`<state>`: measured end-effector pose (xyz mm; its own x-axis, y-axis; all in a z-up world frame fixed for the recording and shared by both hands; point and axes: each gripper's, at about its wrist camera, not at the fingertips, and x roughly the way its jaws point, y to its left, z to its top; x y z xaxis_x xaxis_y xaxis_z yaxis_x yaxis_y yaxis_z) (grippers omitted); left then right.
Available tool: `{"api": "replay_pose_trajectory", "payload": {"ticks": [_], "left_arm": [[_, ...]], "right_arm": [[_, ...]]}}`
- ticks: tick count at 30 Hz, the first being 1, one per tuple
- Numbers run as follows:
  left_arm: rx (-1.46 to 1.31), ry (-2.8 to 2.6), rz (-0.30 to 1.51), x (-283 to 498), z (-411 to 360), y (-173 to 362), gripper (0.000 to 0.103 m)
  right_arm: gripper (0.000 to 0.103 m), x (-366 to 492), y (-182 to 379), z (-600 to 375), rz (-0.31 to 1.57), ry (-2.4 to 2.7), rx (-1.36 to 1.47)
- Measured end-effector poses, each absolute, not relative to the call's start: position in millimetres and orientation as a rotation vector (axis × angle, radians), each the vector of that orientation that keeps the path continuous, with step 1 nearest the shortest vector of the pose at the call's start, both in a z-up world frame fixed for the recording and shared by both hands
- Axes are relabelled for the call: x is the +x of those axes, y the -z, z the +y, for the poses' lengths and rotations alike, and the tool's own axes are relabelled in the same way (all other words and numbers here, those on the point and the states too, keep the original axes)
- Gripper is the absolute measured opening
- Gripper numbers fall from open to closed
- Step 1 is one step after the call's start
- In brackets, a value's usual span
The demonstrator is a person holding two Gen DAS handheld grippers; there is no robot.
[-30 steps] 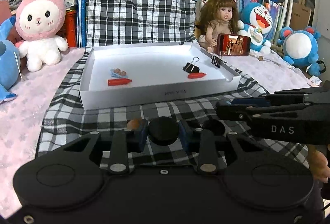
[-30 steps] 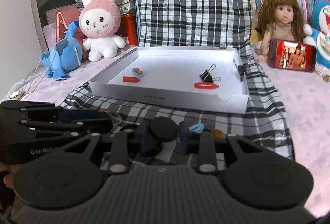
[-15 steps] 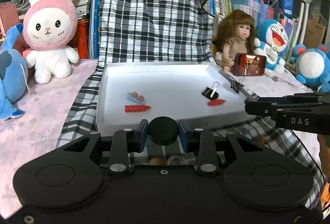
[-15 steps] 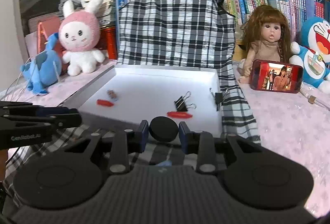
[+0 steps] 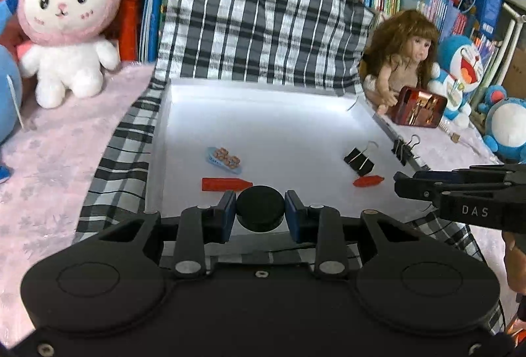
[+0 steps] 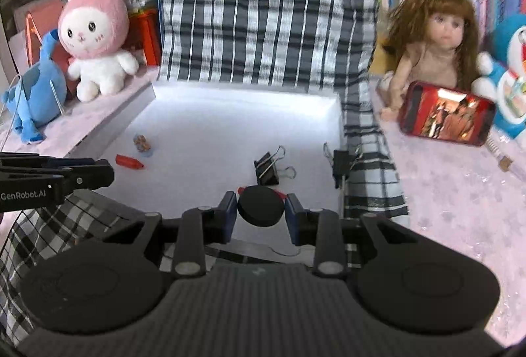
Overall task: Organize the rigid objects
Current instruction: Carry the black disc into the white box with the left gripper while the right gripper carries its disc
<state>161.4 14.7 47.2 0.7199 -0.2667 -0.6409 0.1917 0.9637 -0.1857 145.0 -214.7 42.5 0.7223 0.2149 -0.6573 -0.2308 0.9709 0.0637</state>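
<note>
Left claw [image 5: 260, 214] gripping black disc [image 5: 260, 208], white tray [image 5: 263, 113]

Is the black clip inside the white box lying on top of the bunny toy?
No, the black clip lies on the white box floor, far from the bunny toy.

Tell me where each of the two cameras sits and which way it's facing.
Left wrist: rides on the left gripper, looking forward and down into the white tray; its own fingers pinch a black disc, and the right gripper juts in from the right edge.
Right wrist: rides on the right gripper, facing the same tray from further right; it holds another black disc, and the left gripper enters from the left edge.
Shared: tray, loose binder clip, pink bunny, doll.
</note>
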Motion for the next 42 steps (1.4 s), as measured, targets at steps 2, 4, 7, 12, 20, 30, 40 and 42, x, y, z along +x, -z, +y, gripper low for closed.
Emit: {"api": "replay_pose_trajectory", "payload": {"ticks": [2, 4, 7, 12, 20, 30, 40, 42], "left_arm": [[-0.108, 0.25, 0.746, 169, 14, -44, 0.031], [-0.099, 0.24, 0.758, 174, 12, -40, 0.031], [-0.079, 0.226, 0.771, 180, 10, -34, 0.031], [-0.064, 0.207, 0.781, 186, 10, -27, 0.031], [-0.048, 0.194, 0.775, 191, 8, -22, 0.031], [-0.042, 0.17, 0.75, 199, 5, -18, 0.031], [-0.023, 0.155, 0.731, 201, 2, -15, 0.031], [-0.017, 0.154, 0.728, 201, 1, -15, 0.031]], "right_arm": [[0.037, 156, -40, -217, 0.777, -0.251, 0.002], [0.037, 164, -38, -219, 0.815, -0.247, 0.012], [0.037, 171, -34, -218, 0.84, -0.239, 0.004], [0.037, 176, -29, -211, 0.85, -0.239, -0.038], [0.037, 181, -25, -206, 0.853, -0.218, -0.064], [0.037, 185, -23, -202, 0.842, -0.202, -0.086], [0.037, 187, -22, -202, 0.836, -0.197, -0.081], [0.037, 187, -22, -202, 0.834, -0.197, -0.079]]}}
